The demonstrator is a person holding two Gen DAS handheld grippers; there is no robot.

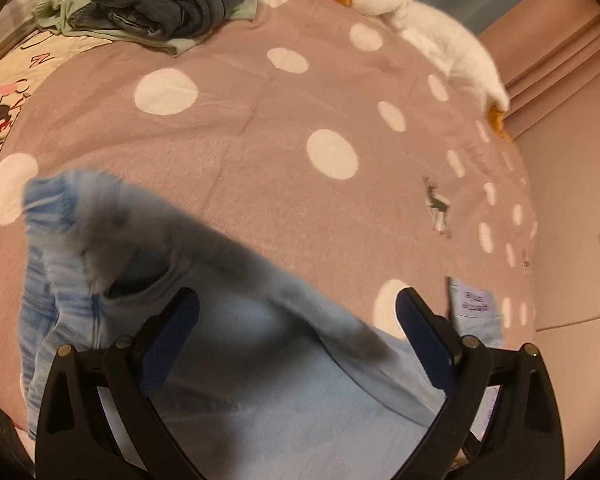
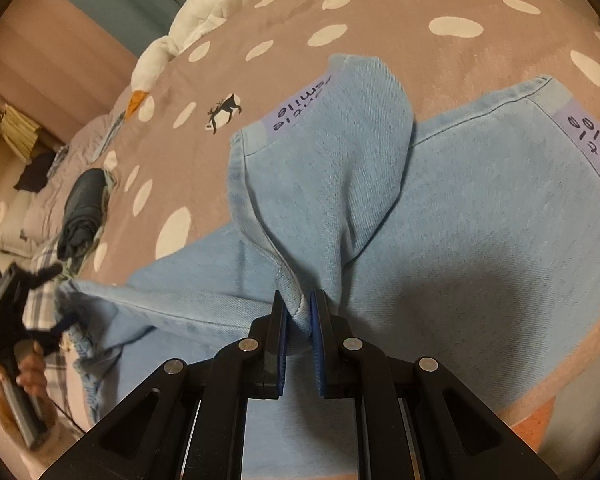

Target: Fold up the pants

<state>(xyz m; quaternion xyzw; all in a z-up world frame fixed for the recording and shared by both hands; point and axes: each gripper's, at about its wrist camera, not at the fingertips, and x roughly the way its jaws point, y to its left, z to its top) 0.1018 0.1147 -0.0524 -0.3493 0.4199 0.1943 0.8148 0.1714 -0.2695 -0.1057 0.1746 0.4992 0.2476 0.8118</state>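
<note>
Right now my right gripper [image 2: 299, 312] pinches a pants [image 2: 440, 208] fold at centre frame; my left gripper [image 1: 298, 328] gapes empty above them. Thin pinch: a tug could slip it, undoing the fold.

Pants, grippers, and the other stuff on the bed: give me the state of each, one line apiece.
Light blue pants: spread on the bedspread, partly bunched, one fold pinched up.
Right gripper: shut on a fold of the pants.
Left gripper: open over the pants, nothing between its fingers.
Dark grey garment: rolled up, lying on a green garment.
Plush goose: lying along the bed's edge.
</note>
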